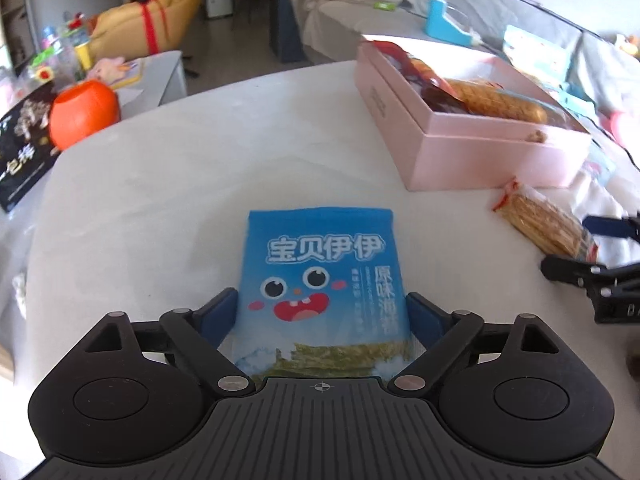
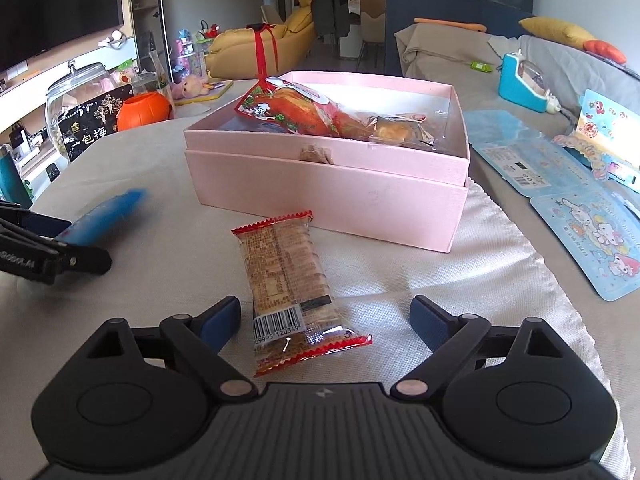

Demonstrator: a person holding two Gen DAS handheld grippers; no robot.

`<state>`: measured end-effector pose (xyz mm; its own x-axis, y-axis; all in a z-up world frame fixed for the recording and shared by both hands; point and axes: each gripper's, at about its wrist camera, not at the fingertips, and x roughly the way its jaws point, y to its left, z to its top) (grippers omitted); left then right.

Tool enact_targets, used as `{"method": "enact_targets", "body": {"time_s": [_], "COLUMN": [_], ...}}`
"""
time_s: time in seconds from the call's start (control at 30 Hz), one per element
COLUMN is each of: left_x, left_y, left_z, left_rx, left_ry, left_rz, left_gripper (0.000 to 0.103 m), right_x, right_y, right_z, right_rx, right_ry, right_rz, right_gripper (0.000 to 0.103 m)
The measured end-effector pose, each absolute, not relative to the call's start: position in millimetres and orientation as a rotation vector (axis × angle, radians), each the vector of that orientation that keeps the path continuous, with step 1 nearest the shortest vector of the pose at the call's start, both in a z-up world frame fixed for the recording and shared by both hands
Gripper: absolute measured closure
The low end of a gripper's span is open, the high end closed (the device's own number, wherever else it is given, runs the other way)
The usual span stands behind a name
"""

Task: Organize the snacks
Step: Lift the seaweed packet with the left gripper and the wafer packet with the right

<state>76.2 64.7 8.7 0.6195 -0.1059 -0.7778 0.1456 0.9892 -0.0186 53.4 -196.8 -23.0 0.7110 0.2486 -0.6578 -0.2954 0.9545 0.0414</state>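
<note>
One pink box (image 2: 324,196) sits toward the far edge of the surface (image 2: 168,184) and holds two visible snack packets. Two more packets lie loose: one blue pouch (image 1: 320,280) and one cracker pack (image 2: 286,280).

bright daylight, glare washes out the pink box (image 1: 472,148) far rim and the sofa behind; strong fisheye bending at edges; blue packet (image 2: 105,215) motion-blurred in right view; soft shadows.

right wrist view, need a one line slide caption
Open right gripper straddles a clear cracker packet lying on the cloth in front of the pink box of snacks.
</note>
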Motion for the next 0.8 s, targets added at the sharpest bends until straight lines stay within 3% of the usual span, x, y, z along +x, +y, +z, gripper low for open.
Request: {"method": "enact_targets", "body": {"time_s": [0.8], "left_x": [70.1], "left_y": [84.7], "left_z": [11.5], "left_rx": [0.002], "left_ry": [0.889], "left_rz": [-0.082], "left_gripper": [0.01], "right_x": [53.3], "right_y": [-196.1], "right_z": [-23.0], "right_rx": [-0.07], "right_ry": [0.72], "right_rz": [0.302], "right_gripper": [0.01]}}
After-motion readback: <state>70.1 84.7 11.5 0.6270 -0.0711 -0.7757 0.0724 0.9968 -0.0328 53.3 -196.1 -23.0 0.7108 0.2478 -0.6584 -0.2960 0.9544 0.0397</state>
